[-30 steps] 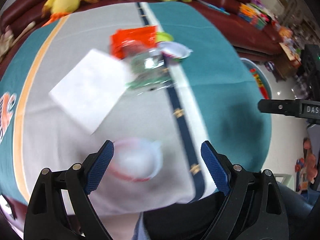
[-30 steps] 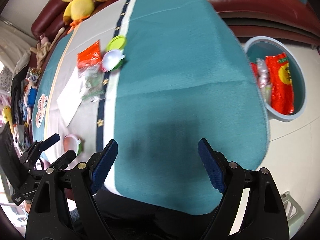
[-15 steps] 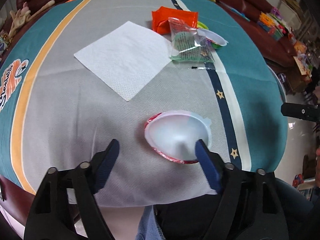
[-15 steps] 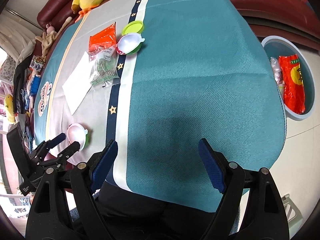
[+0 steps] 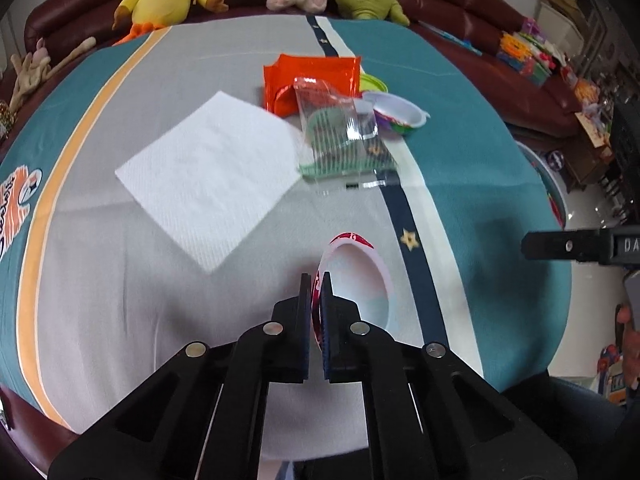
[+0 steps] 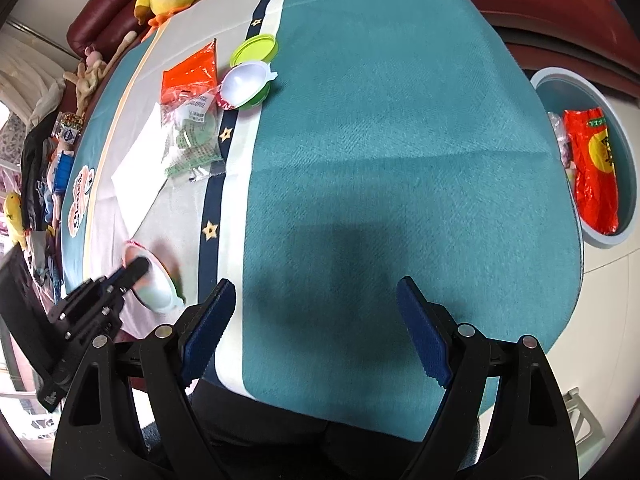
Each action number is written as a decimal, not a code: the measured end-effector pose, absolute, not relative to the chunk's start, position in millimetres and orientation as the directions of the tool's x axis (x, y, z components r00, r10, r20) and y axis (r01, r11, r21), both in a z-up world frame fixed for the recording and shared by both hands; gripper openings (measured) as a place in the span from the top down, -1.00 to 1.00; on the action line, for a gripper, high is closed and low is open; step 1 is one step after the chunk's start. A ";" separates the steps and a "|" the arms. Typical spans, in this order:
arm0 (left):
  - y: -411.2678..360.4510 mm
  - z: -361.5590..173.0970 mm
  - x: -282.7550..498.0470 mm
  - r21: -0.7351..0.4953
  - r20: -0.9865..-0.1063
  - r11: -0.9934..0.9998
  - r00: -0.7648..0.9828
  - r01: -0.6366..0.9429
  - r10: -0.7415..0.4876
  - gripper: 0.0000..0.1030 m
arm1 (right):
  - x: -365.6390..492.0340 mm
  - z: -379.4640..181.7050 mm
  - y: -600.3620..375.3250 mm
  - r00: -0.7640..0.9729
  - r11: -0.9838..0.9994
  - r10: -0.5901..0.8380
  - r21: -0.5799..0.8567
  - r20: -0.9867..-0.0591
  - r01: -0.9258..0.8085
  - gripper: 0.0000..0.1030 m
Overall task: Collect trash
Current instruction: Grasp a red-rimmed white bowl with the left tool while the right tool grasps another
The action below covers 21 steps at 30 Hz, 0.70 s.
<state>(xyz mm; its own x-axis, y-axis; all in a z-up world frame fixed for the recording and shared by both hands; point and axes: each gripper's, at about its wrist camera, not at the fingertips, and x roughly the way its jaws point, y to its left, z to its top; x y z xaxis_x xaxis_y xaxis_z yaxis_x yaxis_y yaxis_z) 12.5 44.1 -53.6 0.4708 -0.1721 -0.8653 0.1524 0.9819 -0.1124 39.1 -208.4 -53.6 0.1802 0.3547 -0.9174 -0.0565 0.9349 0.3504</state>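
The left tongs (image 5: 316, 312) are clamped on the near rim of a small white plastic cup with a red printed outside (image 5: 356, 280), which is tipped up on its edge at the near end of the surface (image 5: 480, 160), at about 6 o'clock in the left wrist view. The right tongs (image 6: 316, 328) stand wide apart over bare teal cloth, gripping nothing.

By my reading the job is partly done. The round grey-blue bin (image 6: 624, 168) on the floor, at about 3 o'clock in the right wrist view and well apart from the litter, already holds one orange-red snack bag (image 6: 592, 176) and some clear wrapping beside it. The gripped cup looks like the next piece to go in, and it has not yet left the surface.

Left on the cloth, around 12 o'clock from the left tongs, I count:
- one white paper napkin (image 5: 212, 168), flat
- one orange foil wrapper (image 5: 316, 76)
- one clear plastic packet with green print (image 5: 344, 136), overlapping the wrapper and napkin
- one more white cup with a green outside (image 5: 396, 114)
- one lime-green lid (image 6: 256, 50) just behind that cup

That makes five loose pieces plus the gripped cup, two cups in all.
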 end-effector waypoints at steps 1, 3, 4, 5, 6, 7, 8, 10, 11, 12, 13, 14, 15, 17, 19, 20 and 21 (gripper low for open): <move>43.1 -52.3 18.4 -0.113 -0.863 0.982 0.475 0.149 -0.172 0.91 | 42.7 -55.3 -207.9 0.179 0.935 0.354 0.350 -0.918 -0.054 -0.53; 42.7 -48.7 29.2 -0.121 -0.859 0.982 0.480 0.147 -0.178 0.91 | 49.7 -57.9 -206.3 0.176 0.935 0.355 0.351 -0.918 -0.053 -0.53; 42.6 -46.7 35.1 -0.127 -0.856 0.981 0.483 0.147 -0.183 0.91 | 54.7 -59.8 -204.8 0.174 0.934 0.356 0.352 -0.918 -0.055 -0.53; 43.1 -45.0 38.7 -0.131 -0.853 0.980 0.487 0.147 -0.187 0.91 | 59.4 -61.6 -203.4 0.172 0.934 0.356 0.352 -0.918 -0.057 -0.53; 43.8 -43.0 45.0 -0.138 -0.850 0.979 0.490 0.147 -0.193 0.91 | 63.2 -62.9 -202.3 0.169 0.934 0.356 0.352 -0.919 -0.057 -0.53; 44.8 -41.4 49.6 -0.145 -0.847 0.979 0.493 0.146 -0.199 0.91 | 69.1 -64.9 -201.0 0.164 0.933 0.359 0.354 -0.919 -0.057 -0.53; 46.1 -39.9 52.8 -0.151 -0.845 0.978 0.494 0.145 -0.204 0.91 | 74.5 -65.5 -200.5 0.162 0.932 0.363 0.358 -0.918 -0.058 -0.53; 49.9 -36.3 61.7 -0.169 -0.839 0.976 0.500 0.141 -0.217 0.91 | 87.1 -63.7 -199.6 0.167 0.930 0.368 0.363 -0.915 -0.061 -0.53; 51.6 -34.9 65.2 -0.176 -0.836 0.975 0.501 0.139 -0.223 0.91 | 91.0 -62.2 -199.5 0.172 0.929 0.369 0.364 -0.913 -0.062 -0.53; 54.6 -32.9 70.0 -0.186 -0.833 0.973 0.503 0.133 -0.228 0.91 | 96.6 -59.7 -199.1 0.180 0.928 0.372 0.366 -0.911 -0.065 -0.53; 56.8 -31.8 73.9 -0.191 -0.831 0.973 0.505 0.131 -0.232 0.91 | 103.8 -56.0 -198.9 0.193 0.926 0.376 0.370 -0.906 -0.068 -0.53; 58.7 -30.1 77.3 -0.195 -0.829 0.972 0.508 0.130 -0.234 0.91 | 109.7 -53.0 -198.6 0.205 0.925 0.380 0.374 -0.902 -0.071 -0.53; 60.5 -28.8 80.4 -0.197 -0.827 0.972 0.511 0.128 -0.235 0.91 | 115.5 -50.3 -197.8 0.216 0.923 0.384 0.377 -0.898 -0.074 -0.53; 64.5 -26.3 85.9 -0.206 -0.823 0.971 0.515 0.125 -0.241 0.91 | 128.8 -45.4 -194.4 0.238 0.920 0.391 0.383 -0.889 -0.079 -0.53; 67.0 -24.0 90.8 -0.210 -0.821 0.970 0.516 0.125 -0.245 0.91 | 142.1 -44.0 -189.9 0.248 0.918 0.394 0.389 -0.885 -0.072 -0.52; 67.9 -22.9 93.3 -0.210 -0.820 0.969 0.516 0.127 -0.246 0.91 | 148.9 -44.1 -186.9 0.253 0.914 0.404 0.399 -0.879 -0.072 -0.50; 68.8 -22.3 95.6 -0.212 -0.820 0.969 0.516 0.128 -0.248 0.91 | 153.3 -44.3 -184.8 0.256 0.911 0.410 0.405 -0.875 -0.075 -0.36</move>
<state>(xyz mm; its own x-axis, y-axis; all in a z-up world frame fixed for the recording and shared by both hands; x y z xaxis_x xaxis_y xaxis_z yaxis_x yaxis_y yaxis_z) 95.6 68.8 -22.3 0.5159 -0.2476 -0.8201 0.1284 0.9689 -0.2117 153.3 -184.8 -44.3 0.2560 0.4099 -0.8755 -0.0751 0.9113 0.4047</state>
